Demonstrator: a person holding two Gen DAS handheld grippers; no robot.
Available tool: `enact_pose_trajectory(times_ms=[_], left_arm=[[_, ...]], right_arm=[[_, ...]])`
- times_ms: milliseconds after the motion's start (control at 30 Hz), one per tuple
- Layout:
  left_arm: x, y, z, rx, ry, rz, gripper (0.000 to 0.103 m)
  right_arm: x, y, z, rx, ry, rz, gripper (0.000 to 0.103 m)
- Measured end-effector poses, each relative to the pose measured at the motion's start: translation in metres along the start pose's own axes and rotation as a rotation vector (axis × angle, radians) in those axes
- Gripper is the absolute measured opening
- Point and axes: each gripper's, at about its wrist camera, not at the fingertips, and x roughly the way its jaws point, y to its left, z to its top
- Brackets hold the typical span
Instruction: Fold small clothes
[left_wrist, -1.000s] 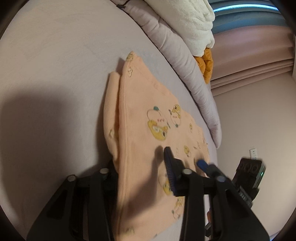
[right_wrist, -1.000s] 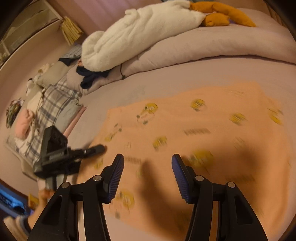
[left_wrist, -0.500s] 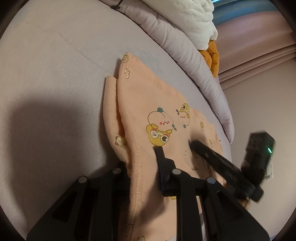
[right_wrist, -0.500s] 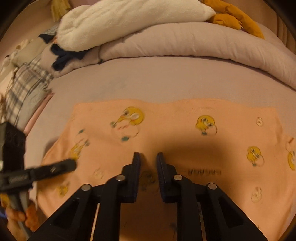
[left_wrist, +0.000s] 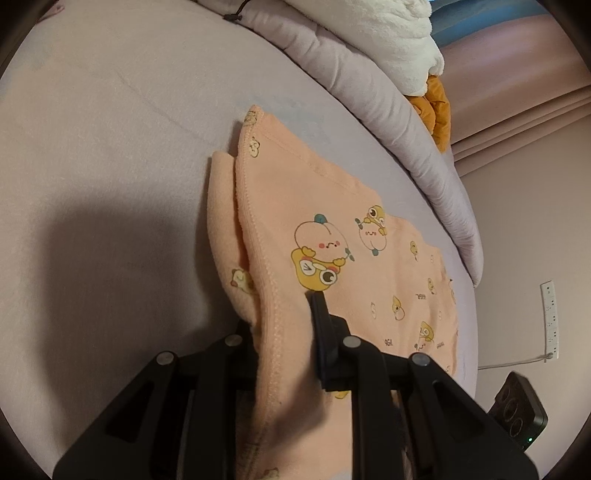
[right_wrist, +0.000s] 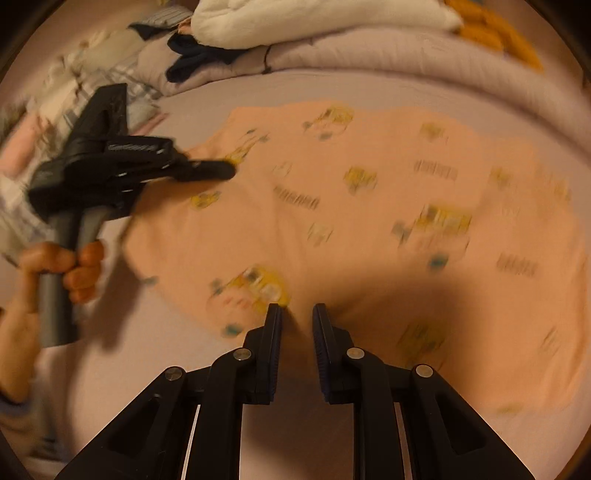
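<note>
On the bed (left_wrist: 110, 147), we find our left claw (left_wrist: 284, 332) clamping the peach garment's (left_wrist: 332, 206) near hem and our right claw (right_wrist: 297, 325) narrowed on its opposite edge.

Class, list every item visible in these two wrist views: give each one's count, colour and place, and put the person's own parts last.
Garment: one, peach with yellow cartoon prints, lying on the bed, one edge lifted.
Bed sheet: one, pale lilac, under the garment.
Duvet: one, lilac, bunched along the far side of the bed.
Fluffy blanket: one, white, on top of the duvet.
Orange cloth: one, beside the white blanket.
Dark cloth: one, navy, at the duvet's end.
Left claw: black, shut on the garment's edge.
Right claw: black, shut on a garment fold.
Hand: one, gripping the left claw's grey handle.
</note>
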Motion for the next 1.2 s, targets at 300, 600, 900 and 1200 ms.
enact_pose_trajectory(times_ms=[300, 600, 900, 1200], left_arm=[[-0.017, -0.045, -0.001, 0.084, -0.038, -0.002, 0.015], [0.004, -0.113, -0.013, 0.232, 0.004, 0.006, 0.016], [0.051, -0.169, -0.039, 0.407, 0.128, -0.021, 0.023], [0.068, -0.161, -0.05, 0.407, 0.213, -0.091, 0.04]], right_arm=[[-0.034, -0.05, -0.017, 0.224, -0.145, 0.177, 0.025], [-0.026, -0.095, -0.008, 0.507, -0.245, 0.362, 0.042], [-0.017, -0.149, -0.009, 0.823, -0.322, 0.66, 0.059], [-0.012, -0.154, -0.011, 0.864, -0.304, 0.699, 0.064]])
